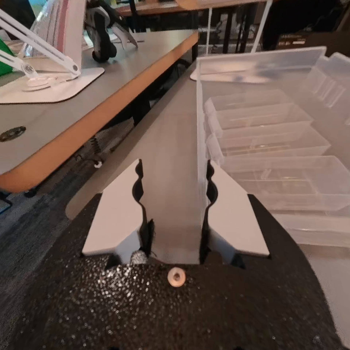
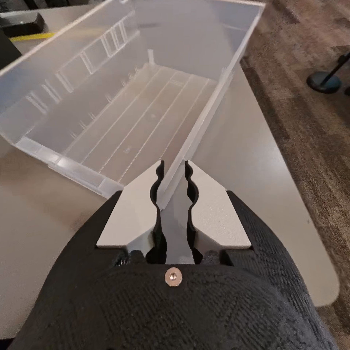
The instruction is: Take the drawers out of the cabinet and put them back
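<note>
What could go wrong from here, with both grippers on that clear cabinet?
1. The right gripper straddles one thin wall corner of the empty cabinet shell, jaws not closed on it; it could slip or twist.
2. The left gripper is wide open beside the cabinet's side wall, so the shell is not firmly braced.
3. The shell sits near the table edge, with loose drawers stacked close by; a shove could knock something off.

A pale grey bench (image 1: pixel 170 132) stands over mottled grey-brown carpet (image 2: pixel 303 132). Beside it is a second desk (image 1: pixel 113 62) with an orange edge, across a narrow gap.
</note>
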